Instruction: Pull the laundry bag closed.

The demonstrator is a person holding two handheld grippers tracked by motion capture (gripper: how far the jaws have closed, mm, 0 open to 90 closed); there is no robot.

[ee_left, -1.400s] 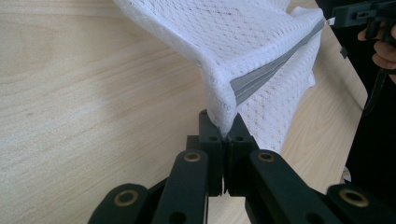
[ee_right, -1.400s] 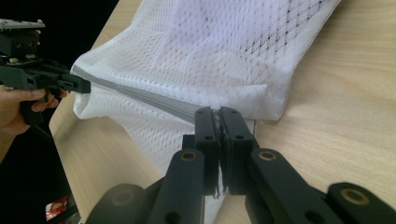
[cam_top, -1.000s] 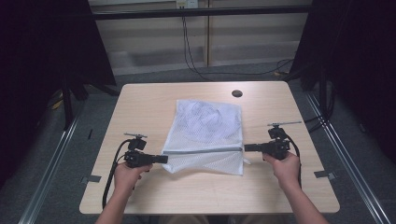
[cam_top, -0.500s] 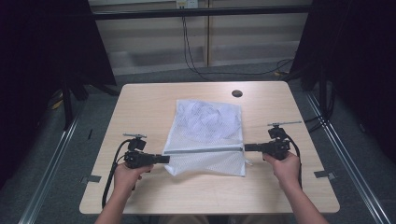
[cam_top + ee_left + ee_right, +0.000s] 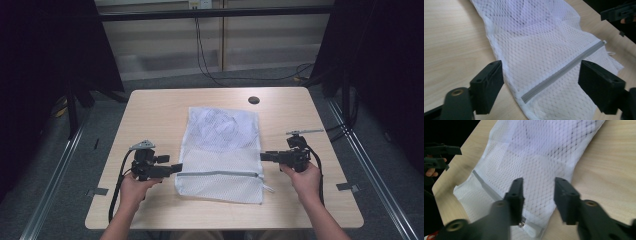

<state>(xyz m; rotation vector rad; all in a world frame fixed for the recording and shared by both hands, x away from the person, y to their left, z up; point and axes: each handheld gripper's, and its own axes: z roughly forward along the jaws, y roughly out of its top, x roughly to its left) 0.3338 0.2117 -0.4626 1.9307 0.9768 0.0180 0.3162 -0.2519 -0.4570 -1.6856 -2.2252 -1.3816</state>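
- One white mesh bag [image 5: 222,152] lies flat on the middle of the table [image 5: 150,110], its long side running away from the person.
- The bag is a soft net of small diamond-shaped holes; a darker folded shape shows faintly through its far half.
- One grey zipper [image 5: 220,174] crosses the bag near its near end, straight from edge to edge, with a small metal pull [image 5: 522,224] at the right end.
- Two grippers, one in each of the person's two hands, sit at the bag's two sides, level with the zipper.
- The left gripper [image 5: 176,168], black and blocky, with a grey three-cornered plate on top, has its jaws wide apart around the bag's left edge and the zipper's left end, clamped on nothing.
- The right gripper [image 5: 263,156] also has its jaws apart, over the bag's right edge just beyond the zipper pull, holding nothing.
- The table is a pale wood-grain rectangle with rounded corners and one dark round hole [image 5: 253,100] near its far edge.
- Against the earlier high views, the bag lies in the same place and both grippers sit at much the same spots beside it.
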